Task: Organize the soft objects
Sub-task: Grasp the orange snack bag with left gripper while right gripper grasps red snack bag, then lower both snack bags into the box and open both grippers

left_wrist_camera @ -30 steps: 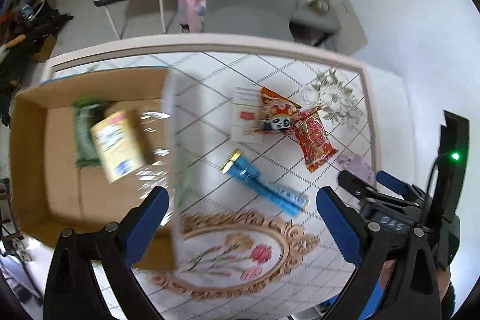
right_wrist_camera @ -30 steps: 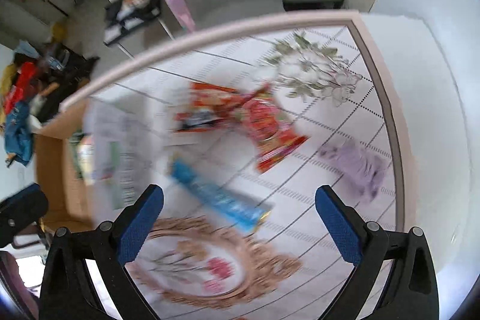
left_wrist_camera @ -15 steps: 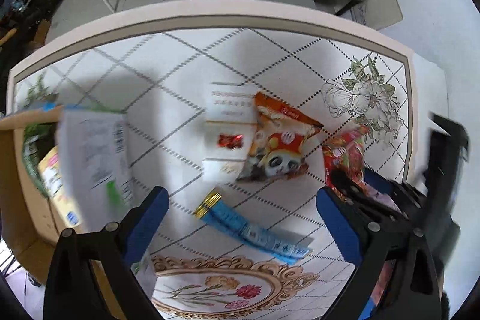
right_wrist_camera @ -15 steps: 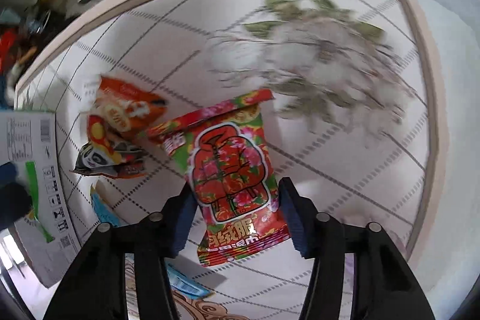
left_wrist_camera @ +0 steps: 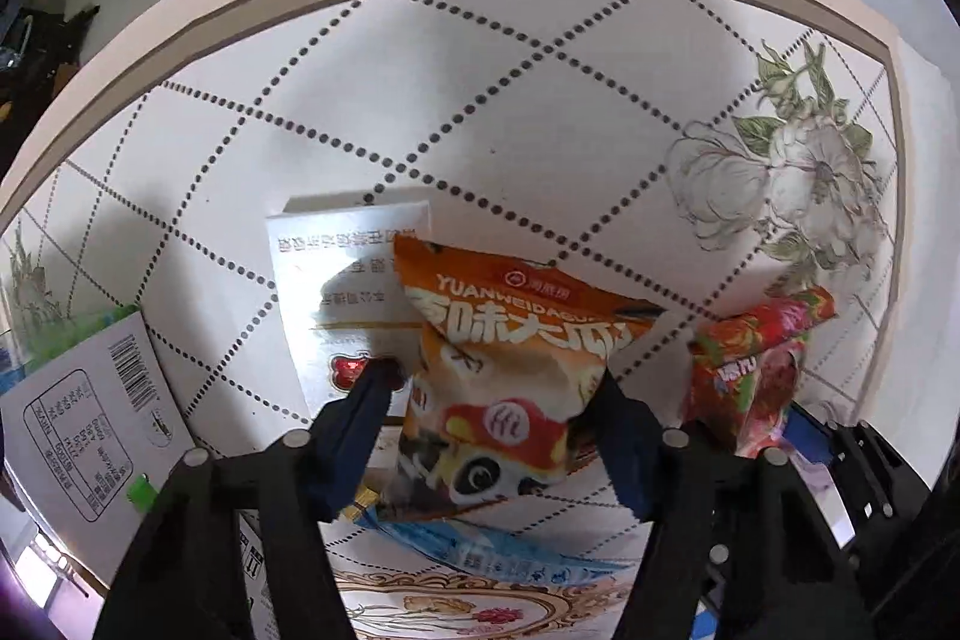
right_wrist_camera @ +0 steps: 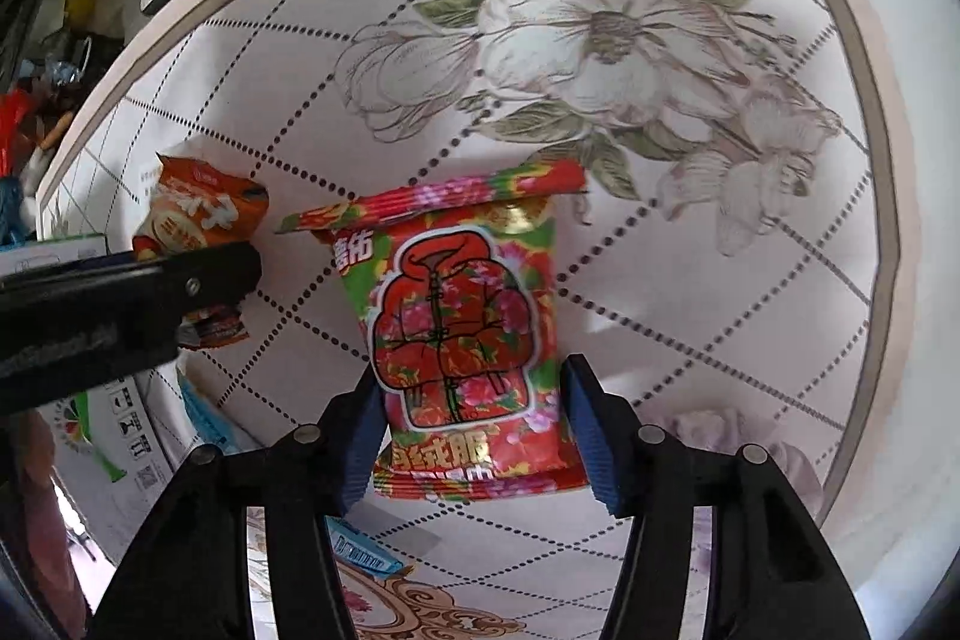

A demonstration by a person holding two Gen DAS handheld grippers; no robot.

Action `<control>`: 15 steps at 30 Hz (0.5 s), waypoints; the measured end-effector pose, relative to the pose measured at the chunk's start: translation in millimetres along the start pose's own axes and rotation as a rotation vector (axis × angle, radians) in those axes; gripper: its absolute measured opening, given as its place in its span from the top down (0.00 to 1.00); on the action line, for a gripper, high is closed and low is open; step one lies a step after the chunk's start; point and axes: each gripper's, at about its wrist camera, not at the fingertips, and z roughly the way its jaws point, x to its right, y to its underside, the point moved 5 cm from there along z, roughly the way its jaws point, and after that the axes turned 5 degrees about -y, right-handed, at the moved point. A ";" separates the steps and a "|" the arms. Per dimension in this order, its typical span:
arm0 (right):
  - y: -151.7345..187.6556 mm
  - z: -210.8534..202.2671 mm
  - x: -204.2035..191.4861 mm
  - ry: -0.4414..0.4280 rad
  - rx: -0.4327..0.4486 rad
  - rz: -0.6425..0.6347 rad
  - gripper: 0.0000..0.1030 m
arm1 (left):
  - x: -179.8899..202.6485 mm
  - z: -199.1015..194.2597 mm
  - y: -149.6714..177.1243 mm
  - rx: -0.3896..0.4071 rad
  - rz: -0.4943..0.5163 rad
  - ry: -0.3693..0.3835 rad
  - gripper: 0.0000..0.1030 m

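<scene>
Grippers each straddled a bag: right gripper point(right_wrist_camera: 474, 424) pinched the red packet point(right_wrist_camera: 459, 334) — long axis running up-frame from its fingers at lower centre — while left gripper point(left_wrist_camera: 498, 415) clamped the orange panda bag point(left_wrist_camera: 510, 376), lower centre, atop the white box point(left_wrist_camera: 342, 292).

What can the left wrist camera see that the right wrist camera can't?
Only the left wrist view shows the white flat packet with the red emblem under the orange panda snack bag, gripped by the left claw.

Only the right wrist view shows the red flowery jacket-print snack bag face-on, gripped by the right claw, and the pale purple soft thing.

Both show both bags, the blue packet and the flower-patterned tabletop.
</scene>
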 end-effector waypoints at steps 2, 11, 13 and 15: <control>-0.7 0.6 -4.1 0.021 0.020 -0.021 0.43 | 1.3 -3.7 0.3 0.020 -0.003 0.015 0.51; 1.2 -6.1 -3.0 -0.015 0.071 0.027 0.53 | 1.8 -9.1 20.2 0.033 -0.007 0.042 0.58; 6.4 -14.0 0.5 -0.031 0.091 0.025 0.53 | 0.1 -11.1 32.1 0.038 -0.010 0.066 0.58; 3.6 -28.1 5.6 -0.051 0.106 0.032 0.53 | -2.2 -19.0 40.8 0.058 -0.016 0.096 0.58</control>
